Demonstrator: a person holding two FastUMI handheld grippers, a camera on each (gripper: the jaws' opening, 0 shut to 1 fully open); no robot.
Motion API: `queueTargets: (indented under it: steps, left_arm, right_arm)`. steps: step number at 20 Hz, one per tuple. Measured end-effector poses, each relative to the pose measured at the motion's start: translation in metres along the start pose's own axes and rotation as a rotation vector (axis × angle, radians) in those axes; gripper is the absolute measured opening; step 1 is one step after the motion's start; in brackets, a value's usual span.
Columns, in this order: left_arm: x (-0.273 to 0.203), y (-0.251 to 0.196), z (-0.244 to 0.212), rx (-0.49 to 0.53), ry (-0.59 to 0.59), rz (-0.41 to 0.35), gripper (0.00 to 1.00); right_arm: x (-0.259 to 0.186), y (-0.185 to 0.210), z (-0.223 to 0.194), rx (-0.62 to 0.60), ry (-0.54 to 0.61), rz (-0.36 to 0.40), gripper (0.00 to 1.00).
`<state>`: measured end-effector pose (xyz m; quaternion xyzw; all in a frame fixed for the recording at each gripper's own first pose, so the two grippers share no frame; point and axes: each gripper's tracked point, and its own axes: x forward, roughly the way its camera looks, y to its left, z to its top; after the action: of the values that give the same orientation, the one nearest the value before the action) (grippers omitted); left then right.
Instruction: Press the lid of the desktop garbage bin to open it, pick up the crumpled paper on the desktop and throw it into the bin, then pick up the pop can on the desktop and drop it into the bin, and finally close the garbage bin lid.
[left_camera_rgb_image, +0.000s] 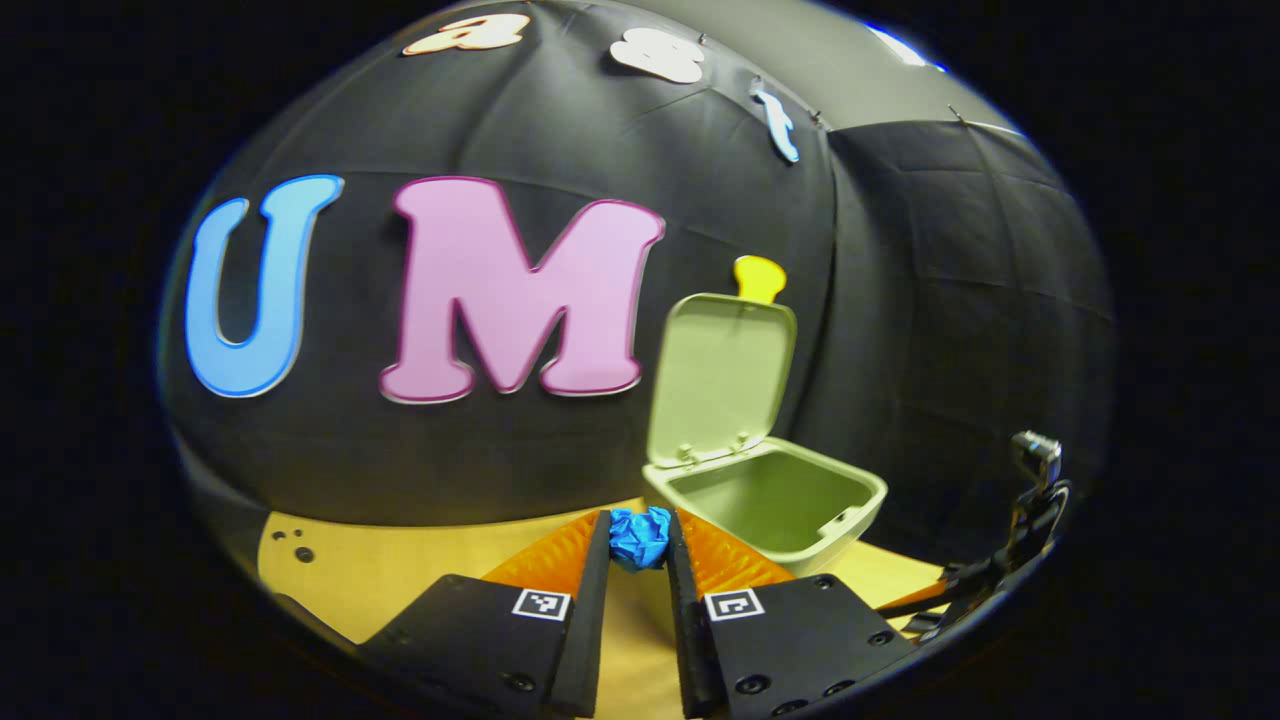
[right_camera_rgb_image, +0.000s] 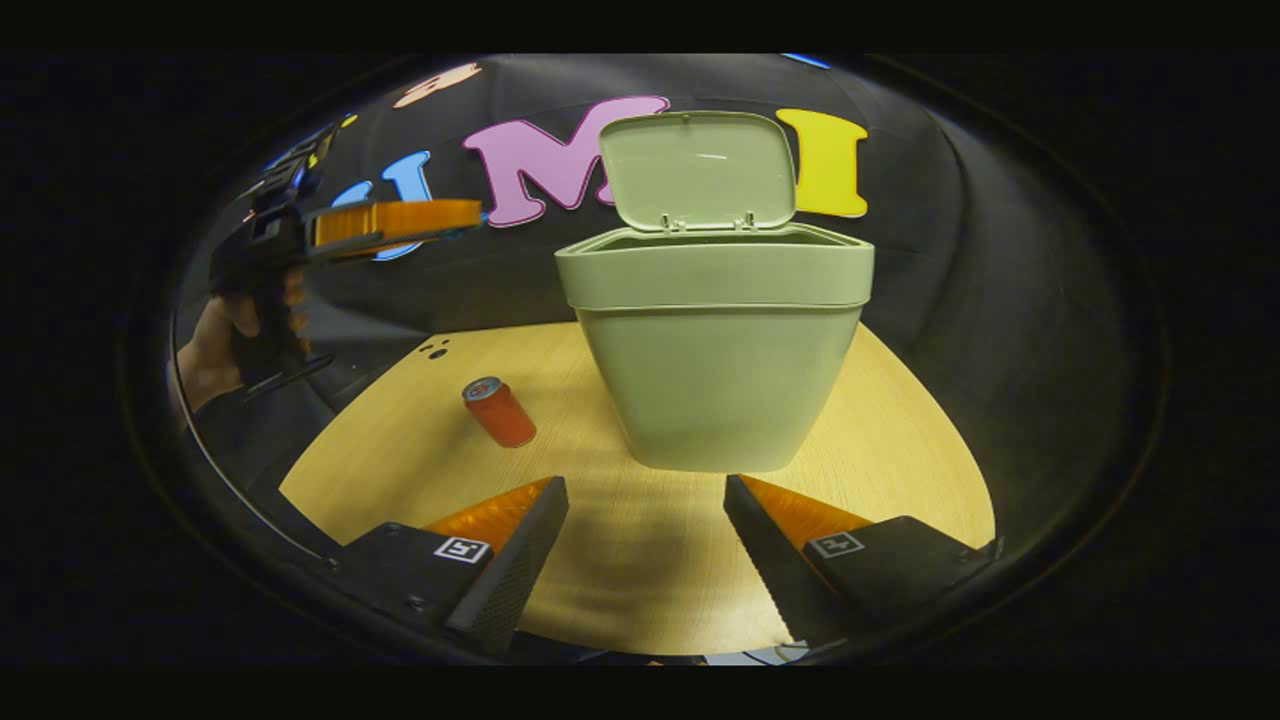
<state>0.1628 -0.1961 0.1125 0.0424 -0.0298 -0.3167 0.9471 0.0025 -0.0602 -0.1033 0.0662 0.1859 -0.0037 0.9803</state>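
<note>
Left gripper view: left gripper (left_camera_rgb_image: 640, 545) clamps blue crumpled paper (left_camera_rgb_image: 640, 536), raised beside open bin (left_camera_rgb_image: 770, 498). Carry over opening, release centred. Right gripper (right_camera_rgb_image: 645, 540) open, empty; pop can (right_camera_rgb_image: 499, 411) waits.

Screwed black gripper (left_camera_rgb_image: 640, 560) mounts bearing square markers.

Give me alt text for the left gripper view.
The left gripper holds crumpled blue paper between its fingers, raised beside the open green bin. The bin's lid stands upright above the wooden desktop.
</note>
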Motion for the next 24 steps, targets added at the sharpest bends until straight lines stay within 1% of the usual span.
queueTargets:
  steps: [1,2,3,4,7,10,12,13,15,16,17,19,22,24]
  left_arm:
    - [0.010,-0.015,0.001,-0.004,-0.001,-0.029,0.35]
    - [0.020,-0.026,-0.002,-0.014,0.000,-0.047,0.35]
    - [0.032,-0.037,-0.006,-0.032,0.008,-0.061,0.37]
    - [0.040,-0.044,-0.008,-0.049,0.015,-0.068,0.35]
    - [0.060,-0.063,-0.020,-0.078,0.045,-0.085,0.35]
    - [0.072,-0.070,-0.026,-0.052,0.076,-0.075,0.37]
    - [0.079,-0.074,-0.030,-0.040,0.094,-0.071,0.41]
    - [0.082,-0.073,-0.032,-0.035,0.101,-0.066,0.40]
    - [0.087,-0.072,-0.035,-0.034,0.104,-0.048,0.63]
    - [0.087,-0.072,-0.034,-0.038,0.102,-0.041,0.68]
    - [0.087,-0.071,-0.034,-0.044,0.097,-0.038,0.81]
    - [0.085,-0.062,-0.030,-0.048,0.082,-0.001,0.95]
    - [0.068,-0.038,-0.020,-0.053,0.051,0.078,0.96]
    - [0.048,-0.011,-0.016,-0.061,0.028,0.147,0.96]
  right_arm:
    - [0.000,-0.003,0.000,0.006,0.000,-0.001,0.99]
    - [0.000,-0.007,-0.002,0.013,0.003,-0.003,0.99]
    - [0.000,-0.011,-0.003,0.020,0.004,-0.010,0.99]
    - [0.000,-0.014,-0.003,0.026,0.004,-0.013,0.99]
    - [0.001,-0.022,-0.002,0.036,0.002,-0.008,0.99]
    - [0.008,-0.024,-0.002,0.023,0.009,0.021,0.99]
    - [0.013,-0.024,-0.003,0.009,0.019,0.050,0.99]
    - [0.016,-0.025,-0.004,0.001,0.024,0.064,0.99]
    - [0.017,-0.023,-0.007,-0.015,0.037,0.090,0.99]
    - [0.020,-0.024,-0.008,-0.022,0.042,0.102,0.99]
    - [0.023,-0.023,-0.009,-0.030,0.046,0.113,0.99]
    - [0.026,-0.017,-0.011,-0.050,0.058,0.137,0.99]
    - [0.032,-0.010,-0.010,-0.077,0.065,0.162,0.99]
    - [0.035,-0.002,-0.010,-0.091,0.072,0.174,0.99]
